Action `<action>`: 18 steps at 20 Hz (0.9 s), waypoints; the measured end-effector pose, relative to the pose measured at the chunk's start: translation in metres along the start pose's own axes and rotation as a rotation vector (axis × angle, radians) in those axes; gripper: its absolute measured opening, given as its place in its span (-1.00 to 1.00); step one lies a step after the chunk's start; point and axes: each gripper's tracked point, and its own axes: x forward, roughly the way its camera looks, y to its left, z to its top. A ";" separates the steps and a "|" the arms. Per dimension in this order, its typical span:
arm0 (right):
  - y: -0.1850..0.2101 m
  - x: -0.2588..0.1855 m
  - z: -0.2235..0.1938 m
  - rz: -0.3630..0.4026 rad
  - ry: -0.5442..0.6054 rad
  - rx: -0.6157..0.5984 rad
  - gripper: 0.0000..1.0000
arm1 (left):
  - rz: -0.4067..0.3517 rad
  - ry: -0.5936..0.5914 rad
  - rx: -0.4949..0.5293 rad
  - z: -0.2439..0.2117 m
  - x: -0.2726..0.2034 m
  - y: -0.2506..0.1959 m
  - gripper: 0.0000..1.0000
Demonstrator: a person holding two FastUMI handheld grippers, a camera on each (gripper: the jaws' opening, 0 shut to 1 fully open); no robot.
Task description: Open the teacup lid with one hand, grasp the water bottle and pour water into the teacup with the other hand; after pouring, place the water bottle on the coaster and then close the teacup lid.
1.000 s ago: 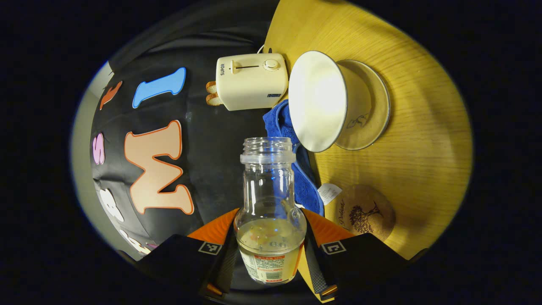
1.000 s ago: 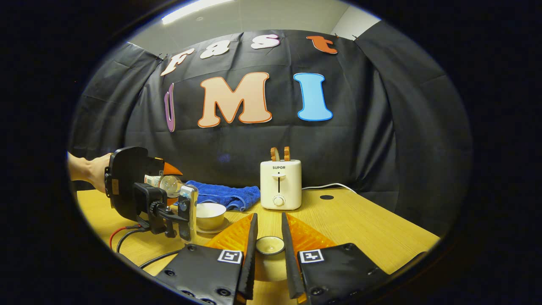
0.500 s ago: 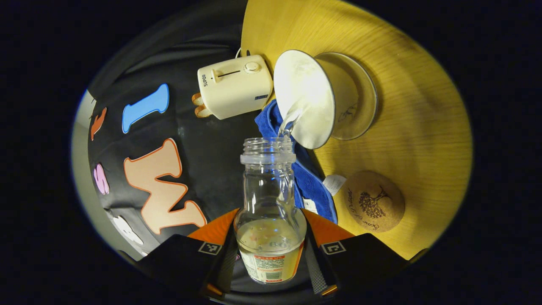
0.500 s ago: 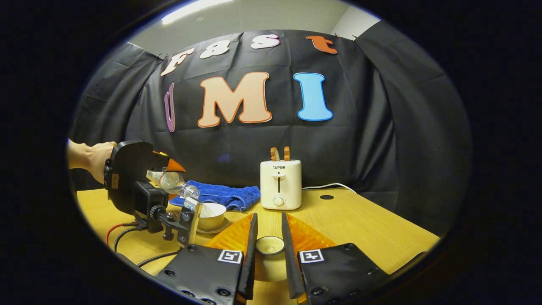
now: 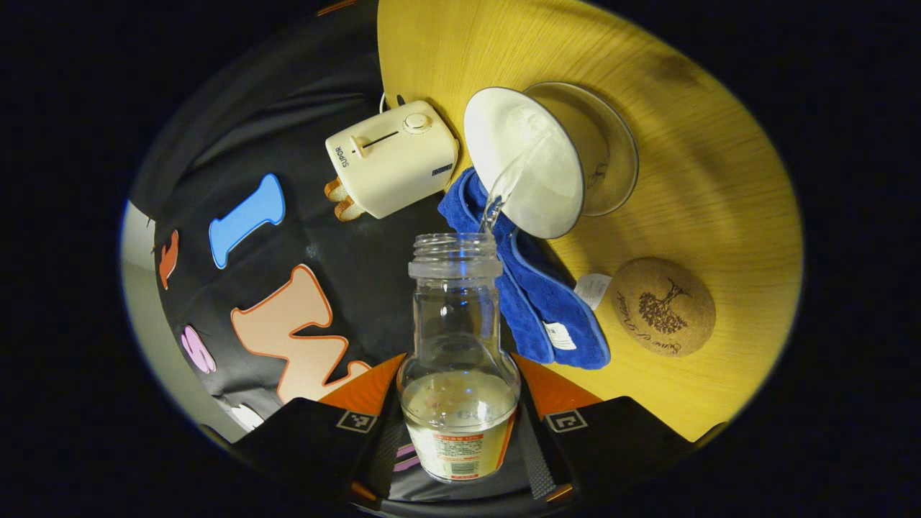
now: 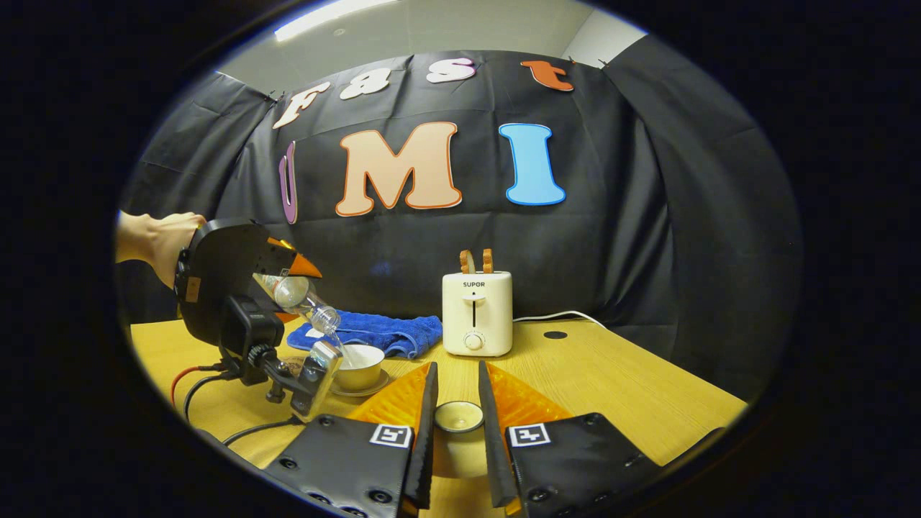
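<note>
Table (image 6: 633,388) with toaster (image 6: 476,313), towel (image 6: 381,332), coaster (image 5: 662,307)

Your left gripper (image 5: 458,424) is tipped way over, fingers clamped tight, while your right gripper (image 6: 457,432) sits level, pinched shut too.

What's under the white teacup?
A saucer sits under the teacup, on the wooden table. Its rim shows around the cup; the middle part beneath the cup is covered.
</note>
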 end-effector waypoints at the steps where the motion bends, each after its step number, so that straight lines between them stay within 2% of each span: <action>1: 0.000 0.000 0.000 0.000 0.001 0.000 -0.31 | 0.006 -0.001 0.014 0.000 0.000 0.003 0.39; 6: 0.000 0.001 0.000 0.001 -0.001 -0.001 -0.31 | 0.016 0.001 0.078 0.002 -0.001 0.013 0.39; 18: -0.001 0.002 0.000 0.002 -0.001 -0.001 -0.31 | 0.014 -0.001 0.094 0.002 0.000 0.012 0.38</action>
